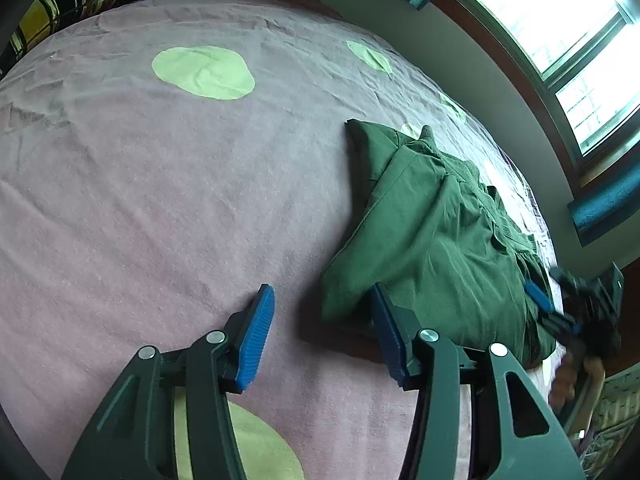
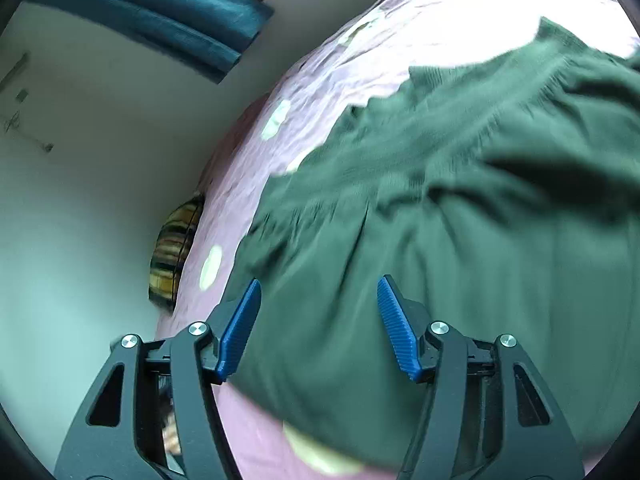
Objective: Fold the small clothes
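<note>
A dark green garment [image 1: 436,240] lies rumpled on the bed [image 1: 160,184], ahead and right of the left hand-held gripper [image 1: 322,334], whose jaws stand apart and empty. The right hand-held gripper [image 2: 318,328] hovers over the cloth, jaws spread, gripping nothing. Its view is motion-blurred; the folds are unclear.

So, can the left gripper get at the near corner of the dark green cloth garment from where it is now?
Probably yes. The left gripper is open, the dark green cloth garment lies just ahead of its right finger, and nothing on the pink bedsheet stands between.
</note>
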